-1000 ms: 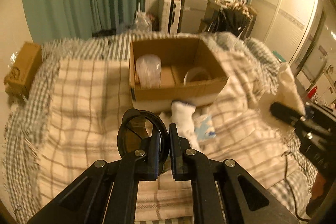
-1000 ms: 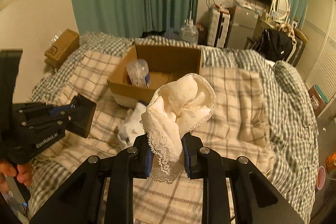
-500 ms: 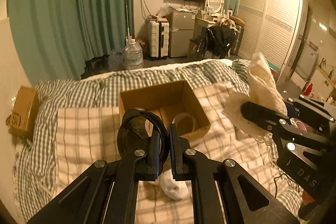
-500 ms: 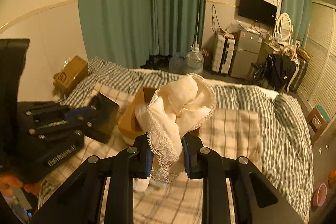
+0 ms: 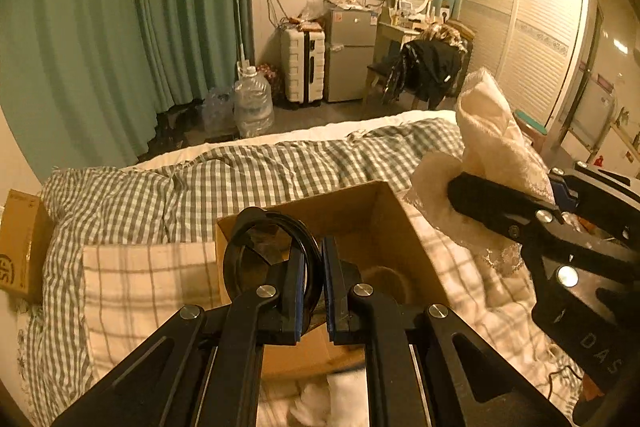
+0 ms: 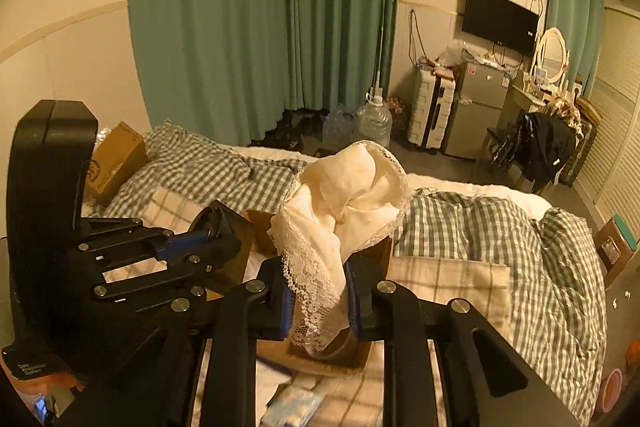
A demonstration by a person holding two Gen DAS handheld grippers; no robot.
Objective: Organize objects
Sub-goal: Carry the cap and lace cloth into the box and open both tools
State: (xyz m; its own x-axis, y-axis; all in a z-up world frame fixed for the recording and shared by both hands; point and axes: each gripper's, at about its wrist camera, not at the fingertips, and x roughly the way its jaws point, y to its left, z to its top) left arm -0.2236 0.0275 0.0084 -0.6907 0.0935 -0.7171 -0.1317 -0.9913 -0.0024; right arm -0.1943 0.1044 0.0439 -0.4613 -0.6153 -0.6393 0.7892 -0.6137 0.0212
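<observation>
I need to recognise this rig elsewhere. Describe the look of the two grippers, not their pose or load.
Both the left gripper and the right gripper are matte black, angular linkage frames with round silver pivot screws and blue pads lining the jaws. The right one's body carries pale lettering reading "DAS". No cables or sleeves can be made out.

green curtains (image 6: 260, 27) | wall TV (image 6: 499, 17) | small fridge (image 5: 350, 55) | checked bedding (image 5: 256, 175)

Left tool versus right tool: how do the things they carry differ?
The left tool is shut on a rigid black ring; the right tool is shut on a soft cream lace cloth. The ring stands as a flat hoop, while the cloth bunches up and drapes. Both are held above the open cardboard box on the bed.
</observation>
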